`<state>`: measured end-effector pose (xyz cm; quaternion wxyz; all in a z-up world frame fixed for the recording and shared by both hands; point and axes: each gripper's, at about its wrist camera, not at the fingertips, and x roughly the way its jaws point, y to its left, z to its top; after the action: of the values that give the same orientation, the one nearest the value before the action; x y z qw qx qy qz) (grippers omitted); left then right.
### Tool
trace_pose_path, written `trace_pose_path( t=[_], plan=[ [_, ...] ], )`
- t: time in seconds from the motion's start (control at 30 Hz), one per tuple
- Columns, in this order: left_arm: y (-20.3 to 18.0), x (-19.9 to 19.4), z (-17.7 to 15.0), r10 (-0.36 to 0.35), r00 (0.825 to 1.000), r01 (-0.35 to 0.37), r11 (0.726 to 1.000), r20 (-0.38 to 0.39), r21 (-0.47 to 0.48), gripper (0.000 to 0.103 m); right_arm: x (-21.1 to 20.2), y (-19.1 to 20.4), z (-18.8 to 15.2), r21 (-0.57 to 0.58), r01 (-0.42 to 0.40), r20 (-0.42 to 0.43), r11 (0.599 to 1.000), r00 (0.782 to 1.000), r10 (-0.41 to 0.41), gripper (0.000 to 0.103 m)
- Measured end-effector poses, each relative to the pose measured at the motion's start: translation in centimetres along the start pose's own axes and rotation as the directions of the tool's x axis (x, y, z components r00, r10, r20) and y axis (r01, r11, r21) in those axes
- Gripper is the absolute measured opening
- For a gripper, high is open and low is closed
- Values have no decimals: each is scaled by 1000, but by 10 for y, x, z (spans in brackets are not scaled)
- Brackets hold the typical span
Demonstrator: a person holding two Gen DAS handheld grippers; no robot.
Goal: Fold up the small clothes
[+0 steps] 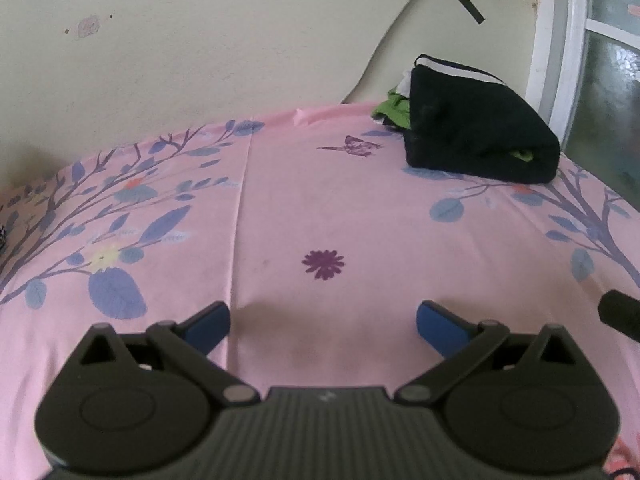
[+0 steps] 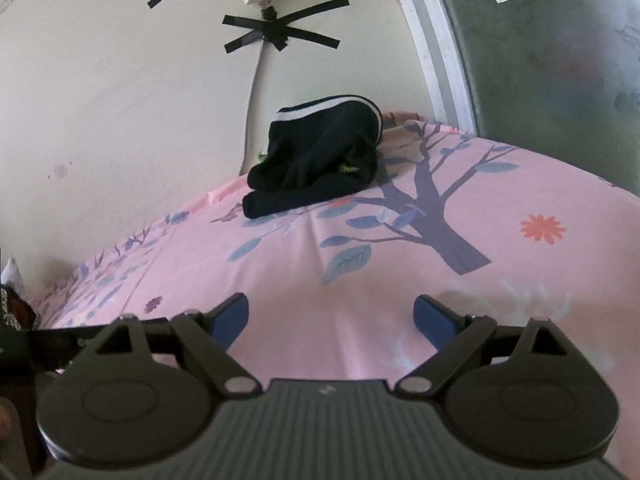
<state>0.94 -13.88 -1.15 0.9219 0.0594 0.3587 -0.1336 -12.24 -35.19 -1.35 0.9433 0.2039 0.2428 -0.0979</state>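
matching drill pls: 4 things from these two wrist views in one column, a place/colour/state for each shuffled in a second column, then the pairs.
Things
1. dark garment
2. left gripper
3. black tape cross
4. bedsheet

Descriptions
A. stuck on the wall
B. pink, printed with trees and flowers
C. folded, lying at the bed's far edge near the window frame
D. open, holding nothing, above the sheet

Pairs: 1-C, 2-D, 3-A, 4-B
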Motion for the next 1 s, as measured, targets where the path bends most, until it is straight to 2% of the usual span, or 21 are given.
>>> trace_pose_path(
  t=[0.2, 0.43, 1.0],
  plan=[
    [4, -2, 0, -10, 1000, 10, 1000, 13, -17, 103, -2, -2, 0, 10, 2, 19, 1000, 1000, -2, 89],
    [3, -12, -3, 24, 997, -23, 1000, 78, -10, 103, -5, -1, 0, 0, 0, 45, 1000, 999, 0, 89],
    [-2, -23, -5, 68, 985, -71, 997, 158, 13, 103, -4, -5, 2, 6, -7, 53, 1000, 999, 7, 89]
  ],
)
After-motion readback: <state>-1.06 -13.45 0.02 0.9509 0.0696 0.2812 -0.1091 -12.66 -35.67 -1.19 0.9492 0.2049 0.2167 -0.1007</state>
